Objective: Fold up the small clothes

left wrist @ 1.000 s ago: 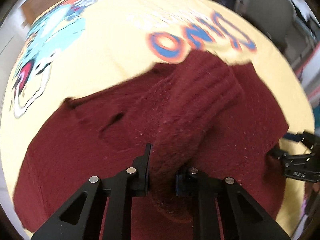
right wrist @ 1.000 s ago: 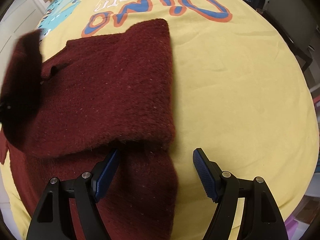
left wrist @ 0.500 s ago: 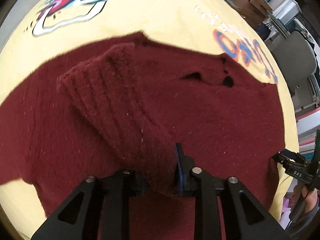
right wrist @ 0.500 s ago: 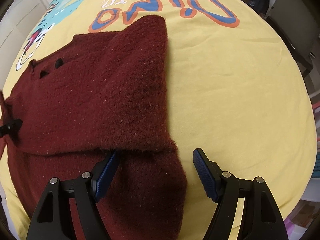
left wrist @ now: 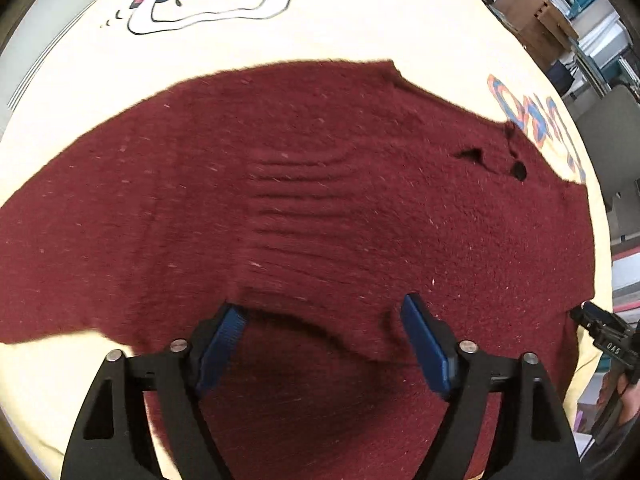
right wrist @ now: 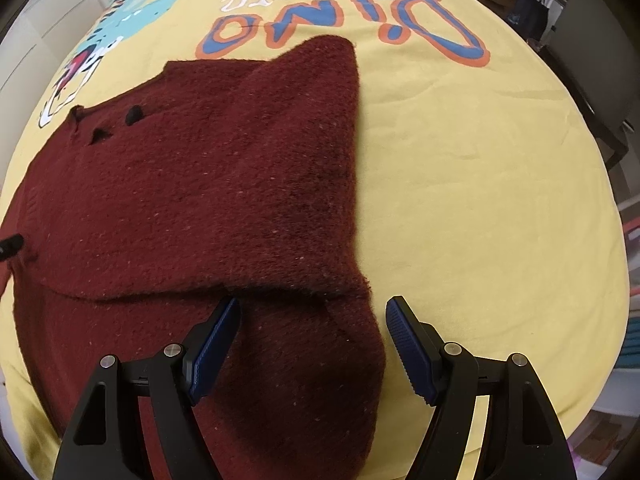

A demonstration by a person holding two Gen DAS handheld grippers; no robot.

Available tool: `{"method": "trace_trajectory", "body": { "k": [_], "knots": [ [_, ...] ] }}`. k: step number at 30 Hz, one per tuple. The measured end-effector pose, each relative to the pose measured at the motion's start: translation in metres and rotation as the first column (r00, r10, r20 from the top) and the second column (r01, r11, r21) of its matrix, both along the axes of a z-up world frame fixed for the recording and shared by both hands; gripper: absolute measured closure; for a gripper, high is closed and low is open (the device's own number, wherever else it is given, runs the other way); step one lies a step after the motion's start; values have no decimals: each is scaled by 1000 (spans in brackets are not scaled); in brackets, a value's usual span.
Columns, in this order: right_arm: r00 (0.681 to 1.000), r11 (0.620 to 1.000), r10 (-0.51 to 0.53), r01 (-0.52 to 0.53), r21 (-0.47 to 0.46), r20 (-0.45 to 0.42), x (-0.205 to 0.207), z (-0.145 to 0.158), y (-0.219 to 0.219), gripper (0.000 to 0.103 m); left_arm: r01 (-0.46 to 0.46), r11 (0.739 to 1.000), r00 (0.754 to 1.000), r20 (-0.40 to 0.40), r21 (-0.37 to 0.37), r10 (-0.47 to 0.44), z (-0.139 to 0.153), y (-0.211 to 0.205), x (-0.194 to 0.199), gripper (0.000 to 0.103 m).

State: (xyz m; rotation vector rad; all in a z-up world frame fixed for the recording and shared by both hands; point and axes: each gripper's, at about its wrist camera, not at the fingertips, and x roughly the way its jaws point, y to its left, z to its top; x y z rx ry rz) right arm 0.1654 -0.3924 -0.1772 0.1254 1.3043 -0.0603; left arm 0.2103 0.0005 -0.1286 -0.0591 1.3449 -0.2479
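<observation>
A small dark red knitted sweater (left wrist: 304, 200) lies on a yellow cloth with a dinosaur print (left wrist: 320, 24). Its sleeve with the ribbed cuff (left wrist: 296, 200) now rests folded across the body. My left gripper (left wrist: 324, 340) hovers over the sleeve's near edge, its jaws opening wide, and the blue pads no longer press the fabric. In the right wrist view the sweater (right wrist: 200, 200) lies folded, one sleeve laid over the body and its right edge straight. My right gripper (right wrist: 312, 340) stands open above the lower right corner of the sweater, touching nothing I can see.
The yellow cloth (right wrist: 480, 200) stretches wide to the right of the sweater, with "Dino" lettering (right wrist: 340, 24) at the far side. The right gripper's tip (left wrist: 600, 332) shows at the left view's right edge. Boxes and shelves (left wrist: 552, 12) stand beyond the table.
My left gripper carried the sleeve across the sweater, laid it flat on the body and let go, its jaws spreading apart. The right gripper stayed in place, open.
</observation>
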Motion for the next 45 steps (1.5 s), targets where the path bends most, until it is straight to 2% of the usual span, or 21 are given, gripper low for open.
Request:
{"method": "trace_trajectory", "body": {
  "k": [2, 5, 9, 15, 17, 19, 20, 22, 23, 24, 25, 26, 27, 31, 34, 37, 42, 43, 44, 45],
  "knots": [
    [1000, 1000, 5, -5, -6, 3, 0, 4, 0, 26, -5, 1000, 1000, 11, -10, 5, 8, 7, 1, 2],
    [1000, 1000, 5, -5, -9, 6, -1, 8, 0, 26, -7, 1000, 1000, 24, -11, 7, 19, 13, 8, 1],
    [1000, 1000, 5, -5, -16, 11, -1, 15, -2, 26, -16, 1000, 1000, 19, -4, 16, 18, 18, 23, 1],
    [1000, 999, -16, 16, -28, -12, -2, 14, -10, 26, -15, 1000, 997, -71, -18, 13, -17, 14, 41, 3],
    [1000, 999, -24, 24, -33, -17, -3, 14, -14, 26, -2, 1000, 996, -86, 10, 3, -29, 5, 43, 3],
    [999, 999, -34, 33, -35, -19, -5, 15, -19, 26, 27, 997, 996, -89, 69, -21, -39, -8, 44, 3],
    [999, 999, -38, 38, -35, -19, -5, 15, -21, 26, 35, 996, 996, -84, 82, -28, -41, -14, 44, 6],
    [998, 998, -56, 55, -29, -14, -5, 17, -28, 26, 56, 995, 997, -60, 84, -51, -38, -23, 39, 26],
    [997, 997, -70, 70, -17, -12, -4, 18, -32, 26, 67, 994, 997, -47, 82, -63, -37, -27, 37, 44],
    [997, 997, -79, 79, -4, -10, -4, 18, -34, 26, 76, 993, 997, -40, 86, -73, -35, -31, 35, 56],
    [996, 996, -87, 87, 8, -8, -3, 20, -36, 26, 90, 992, 996, -26, 86, -88, -33, -35, 32, 64],
    [995, 995, -99, 99, 24, -4, -2, 21, -39, 26, 102, 992, 995, -19, 76, -101, -31, -38, 29, 79],
    [994, 994, -108, 108, 36, -1, -1, 23, -41, 26, 112, 992, 994, -15, 63, -111, -31, -44, 29, 89],
    [991, 988, -132, 129, 88, 25, 13, 32, -47, 26, 118, 992, 991, 65, 34, -120, -7, -49, 18, 92],
    [990, 986, -139, 135, 93, 35, 34, 30, -49, 26, 95, 995, 991, 99, -13, -94, 14, -34, 14, 92],
    [992, 987, -125, 122, 106, 23, 55, 18, -44, 26, 70, 997, 988, 138, 21, -72, 25, -23, 9, 92],
    [996, 981, -80, 87, 173, -47, 84, -15, -27, 26, 64, 998, 993, 97, 29, -66, 9, -10, 19, 92],
    [994, 983, -91, 99, 154, -56, 85, -19, -26, 27, 61, 998, 994, 92, 27, -64, 3, -15, 21, 92],
    [993, 985, -101, 108, 137, -56, 86, -20, -26, 45, 59, 998, 994, 86, 26, -61, 0, -15, 21, 92],
    [992, 980, -117, 123, 157, -43, 84, -18, -29, 85, 56, 998, 995, 82, 29, -59, 6, -1, 17, 92]
  ]
}}
